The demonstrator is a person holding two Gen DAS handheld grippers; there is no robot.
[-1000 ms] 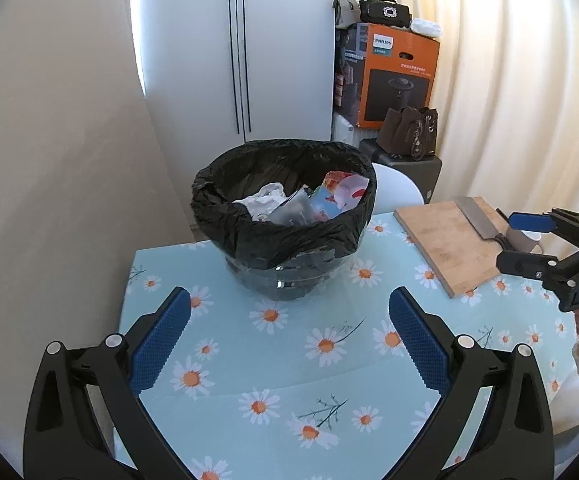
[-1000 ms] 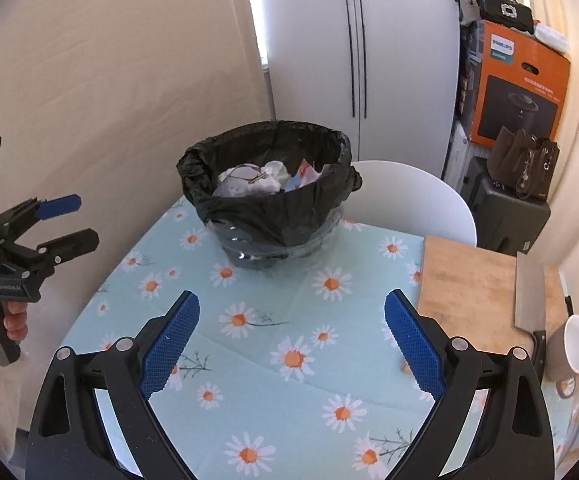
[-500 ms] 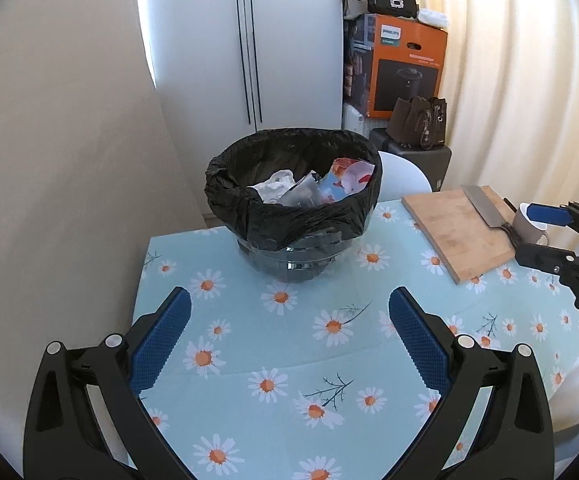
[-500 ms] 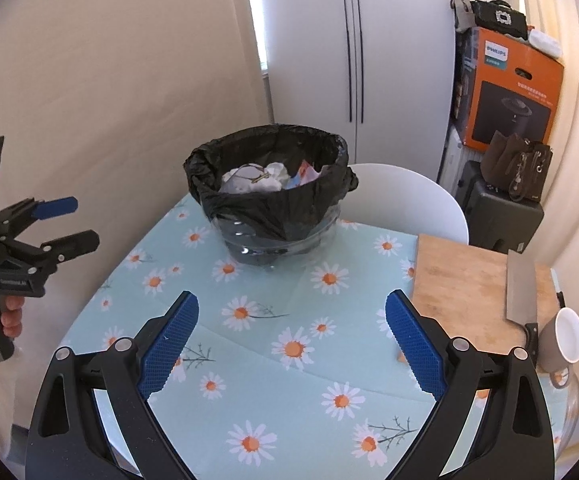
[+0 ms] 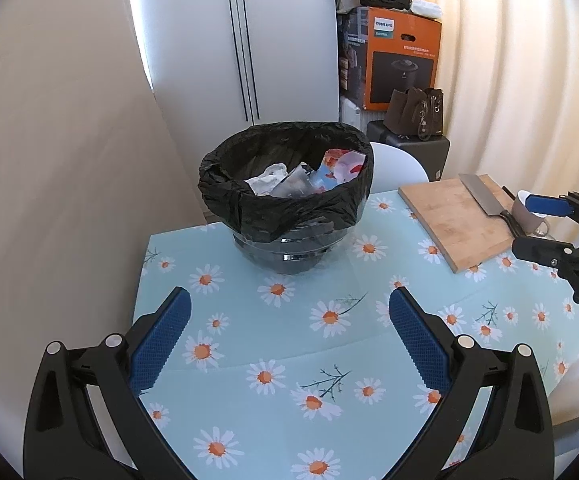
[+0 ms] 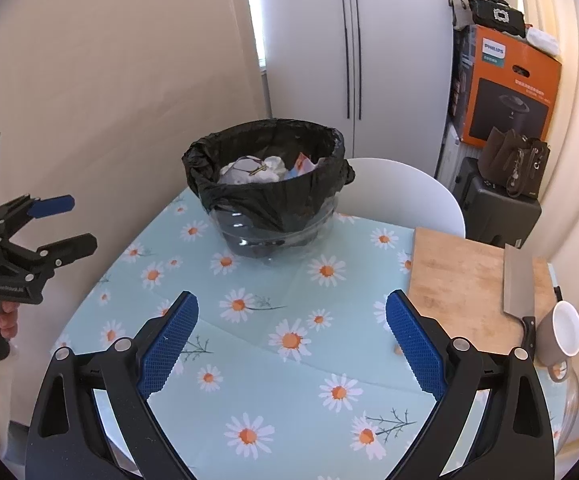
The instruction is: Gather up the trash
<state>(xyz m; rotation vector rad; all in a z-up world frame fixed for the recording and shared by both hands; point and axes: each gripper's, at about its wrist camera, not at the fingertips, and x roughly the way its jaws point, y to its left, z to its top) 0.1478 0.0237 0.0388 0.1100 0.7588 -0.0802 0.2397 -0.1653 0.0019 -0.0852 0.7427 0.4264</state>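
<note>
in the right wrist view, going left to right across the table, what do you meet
left gripper → black-lined trash bin with crumpled trash → wooden cutting board → steel cleaver → grey mug with white inside

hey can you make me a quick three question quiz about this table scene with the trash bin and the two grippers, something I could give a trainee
1. True or false: the left gripper is shut on a piece of trash.
2. The cleaver lies on which thing? A) the cutting board B) the white chair C) the orange box
3. Fill in: the bin is lined with a ____ bag.

Key
1. False. Both it and the right gripper are open and hold nothing.
2. A. The blade rests on the board, its handle beside the mug.
3. Black. Paper and wrappers lie inside, and the bin stands on the daisy tablecloth.
</note>
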